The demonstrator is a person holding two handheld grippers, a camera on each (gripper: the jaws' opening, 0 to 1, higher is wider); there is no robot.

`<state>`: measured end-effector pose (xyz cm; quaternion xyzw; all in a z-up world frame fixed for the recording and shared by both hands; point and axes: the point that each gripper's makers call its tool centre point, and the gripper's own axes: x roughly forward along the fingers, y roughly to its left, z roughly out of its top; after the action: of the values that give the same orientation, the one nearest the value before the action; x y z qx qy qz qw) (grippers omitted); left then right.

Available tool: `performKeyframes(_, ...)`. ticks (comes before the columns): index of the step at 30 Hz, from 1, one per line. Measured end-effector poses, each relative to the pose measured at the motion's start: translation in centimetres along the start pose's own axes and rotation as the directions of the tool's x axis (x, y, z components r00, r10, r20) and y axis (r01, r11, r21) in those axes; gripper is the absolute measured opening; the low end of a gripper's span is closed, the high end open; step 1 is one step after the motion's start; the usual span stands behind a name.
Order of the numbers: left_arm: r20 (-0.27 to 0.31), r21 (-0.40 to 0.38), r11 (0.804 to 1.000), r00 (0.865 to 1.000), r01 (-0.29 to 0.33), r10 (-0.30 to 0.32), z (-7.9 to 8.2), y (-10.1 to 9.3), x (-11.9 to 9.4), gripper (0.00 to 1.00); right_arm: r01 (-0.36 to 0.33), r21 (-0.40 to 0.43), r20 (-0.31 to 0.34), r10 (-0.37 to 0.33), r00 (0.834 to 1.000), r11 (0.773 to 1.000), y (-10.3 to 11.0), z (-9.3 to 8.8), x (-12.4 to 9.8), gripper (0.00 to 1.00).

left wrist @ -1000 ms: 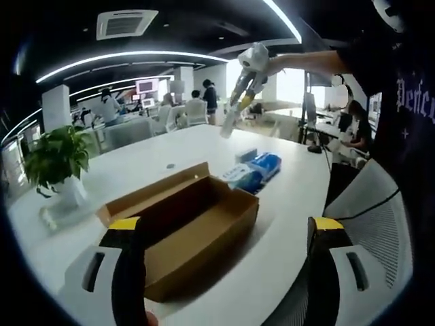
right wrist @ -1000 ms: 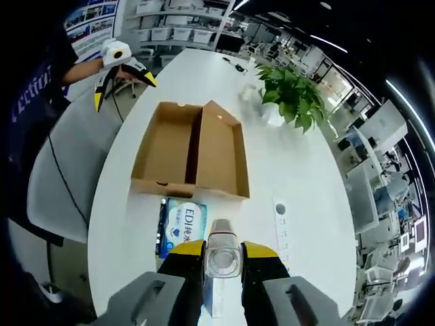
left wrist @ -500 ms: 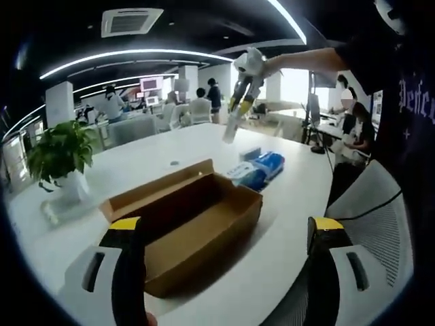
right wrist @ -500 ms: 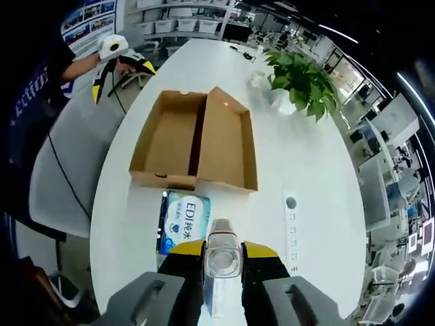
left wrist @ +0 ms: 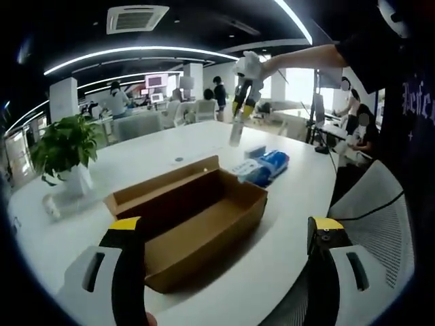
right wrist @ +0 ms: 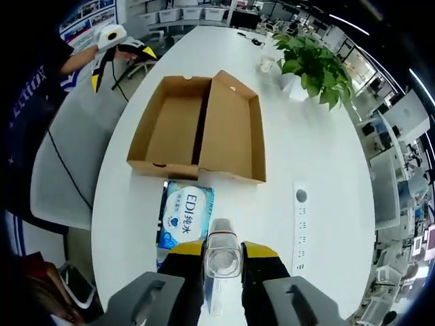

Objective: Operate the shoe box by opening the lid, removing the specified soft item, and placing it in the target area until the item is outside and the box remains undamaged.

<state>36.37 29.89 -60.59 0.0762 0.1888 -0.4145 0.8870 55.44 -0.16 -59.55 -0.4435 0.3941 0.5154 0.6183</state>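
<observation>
Right gripper (right wrist: 222, 257): fingers clamped on a clear soft pack (right wrist: 221, 252), held above the desk (right wrist: 319, 156), well outside the box. Left gripper (left wrist: 224, 234): fingers spread wide, holding nothing. One shoe box (right wrist: 197, 129) on the desk, lid folded open, both halves bare. One blue wipes packet (right wrist: 185, 216) lies just beside the box. One potted plant (right wrist: 314, 60) at the far end.

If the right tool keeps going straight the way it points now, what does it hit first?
Most likely the blue wipes pack lying on the white table, just ahead of the right tool and the clear bottle it grips. The open shoe box comes after that. Depth is hard to judge here.
</observation>
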Motion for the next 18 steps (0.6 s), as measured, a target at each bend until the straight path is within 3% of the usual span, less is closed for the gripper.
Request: performKeyframes(18,-0.007,-0.021,0.999,1.000,-0.025,0.025,-0.6,0.7,-0.7,0.99,-0.058,-0.004,-0.082,0.058,0.995,0.998,-0.4,-0.6,3.4,0.15)
